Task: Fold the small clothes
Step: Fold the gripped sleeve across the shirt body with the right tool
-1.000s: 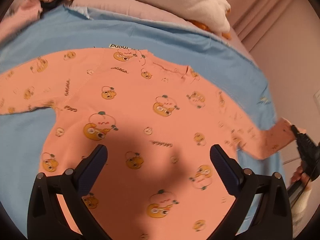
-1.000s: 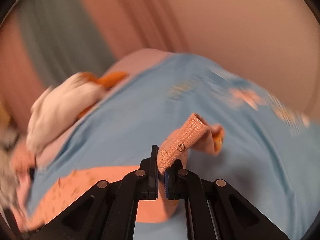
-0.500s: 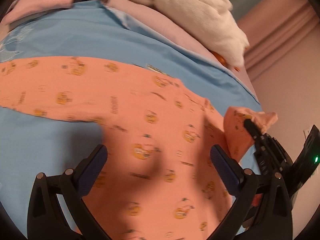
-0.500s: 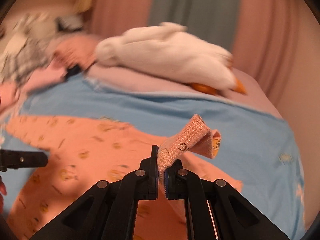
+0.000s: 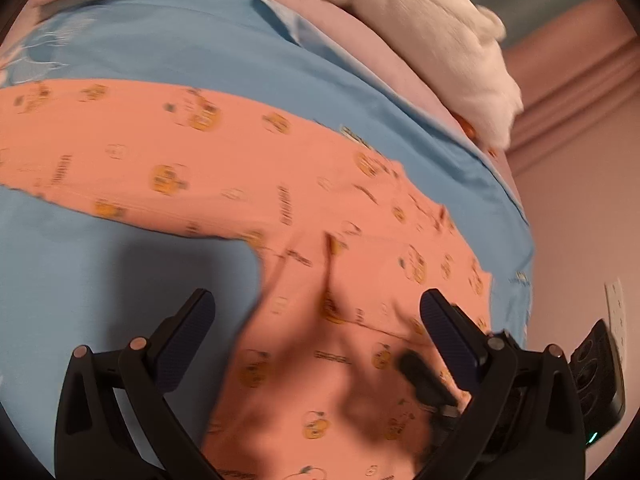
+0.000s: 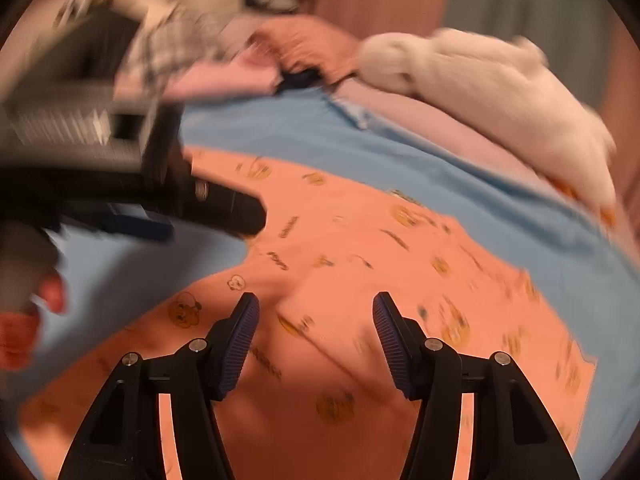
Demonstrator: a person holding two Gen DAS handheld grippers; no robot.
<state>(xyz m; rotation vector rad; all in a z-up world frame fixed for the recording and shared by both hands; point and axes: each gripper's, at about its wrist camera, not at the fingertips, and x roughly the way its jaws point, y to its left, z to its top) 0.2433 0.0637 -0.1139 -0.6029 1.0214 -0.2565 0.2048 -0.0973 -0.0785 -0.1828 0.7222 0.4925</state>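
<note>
Both grippers open above orange shirt (image 5: 304,208) on blue bedsheet (image 5: 200,40).
Right gripper (image 6: 316,320) and left gripper (image 5: 316,316): jaws wide, empty. Folded sleeve (image 6: 340,316) lies loose; risk it springs back or snags.

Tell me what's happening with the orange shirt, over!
Left gripper open, hovering over shirt. Right gripper open, empty, above folded-in sleeve. Orange shirt flat on blue sheet, other sleeve stretched out. Nothing in the way.
</note>
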